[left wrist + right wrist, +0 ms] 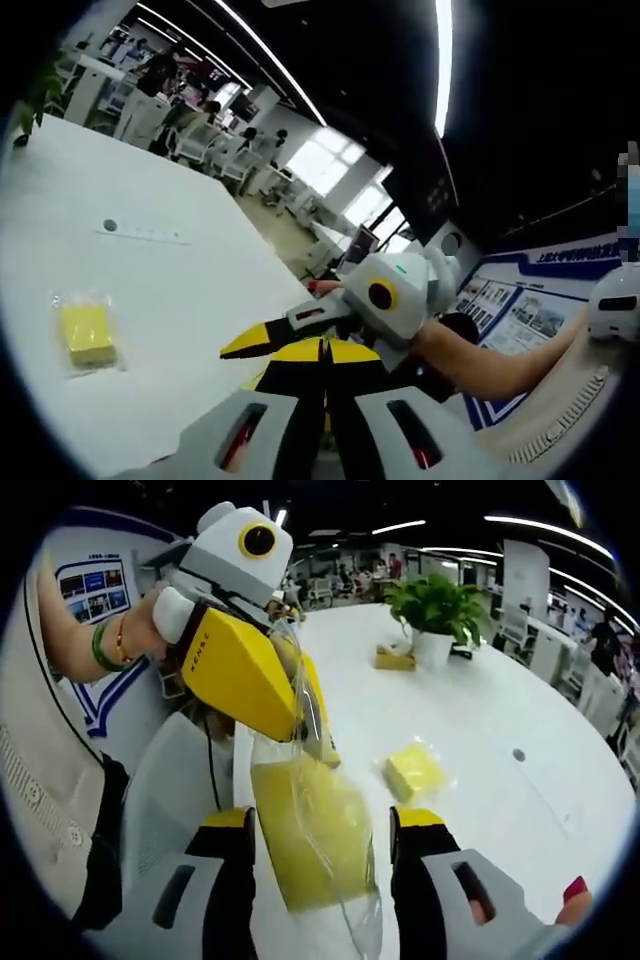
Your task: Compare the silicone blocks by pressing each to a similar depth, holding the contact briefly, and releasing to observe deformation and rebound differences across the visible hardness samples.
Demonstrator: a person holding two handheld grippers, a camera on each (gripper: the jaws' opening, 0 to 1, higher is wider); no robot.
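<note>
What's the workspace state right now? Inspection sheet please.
Surface: white table, round-edged, looks clean.
Job's things: held bagged block, yellow, lifted off the table; second bagged block lying flat.
Clutter: potted plant, small tan box, pale strip.
Grippers: left claw shut, apparently pinching the held bag's top film; right claw open, jaws flanking the block.
Cables: one thin dark lead below the left claw.
Surroundings: open office, desks, ceiling light strips, poster board, distant people.
</note>
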